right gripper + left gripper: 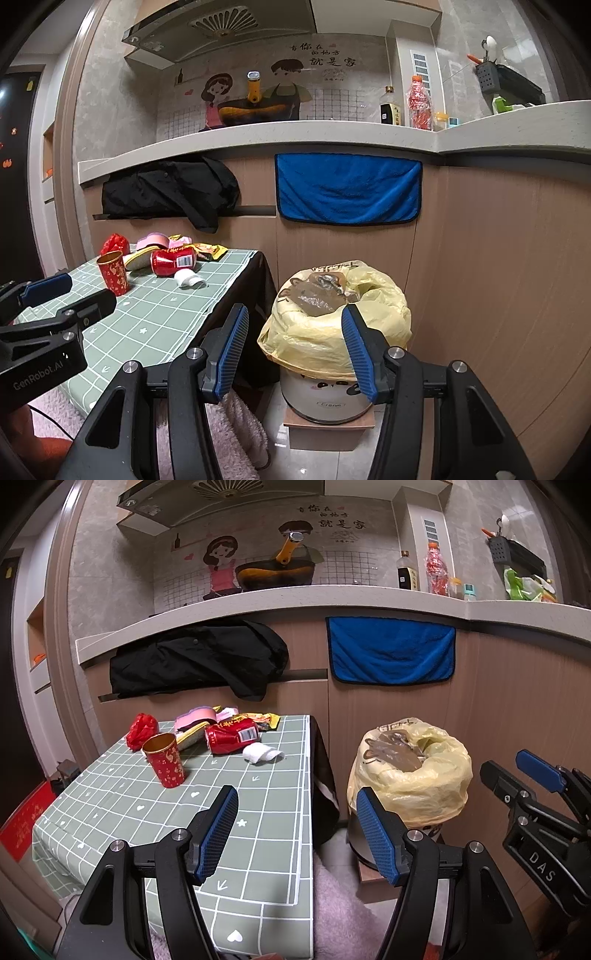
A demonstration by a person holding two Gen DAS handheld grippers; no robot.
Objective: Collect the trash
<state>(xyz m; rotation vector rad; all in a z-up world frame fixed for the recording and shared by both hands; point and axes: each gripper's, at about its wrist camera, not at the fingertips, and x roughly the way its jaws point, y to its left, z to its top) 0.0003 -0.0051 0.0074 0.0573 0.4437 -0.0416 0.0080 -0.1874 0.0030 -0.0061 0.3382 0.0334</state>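
Note:
Trash lies at the far end of a small table with a green grid cloth (pixel 258 812): a red paper cup (pixel 164 760) upright, a crushed red can (pixel 231 736) on its side, a white tissue wad (pixel 260 754), a red crumpled wrapper (pixel 140 730), a pink pack (pixel 194 718) and yellow wrappers (pixel 262 720). A bin lined with a yellow bag (pixel 410 771) stands on the floor right of the table; it also shows in the right wrist view (pixel 332 328). My left gripper (pixel 297 834) is open and empty over the table's near right edge. My right gripper (pixel 291 350) is open and empty, just short of the bin.
A wooden counter front runs behind, with a black jacket (pixel 199 657) and a blue towel (pixel 391 650) hanging from it. A pan, bottles and a rack stand on the counter. A pinkish fluffy cloth (pixel 236 424) lies below the table's near edge.

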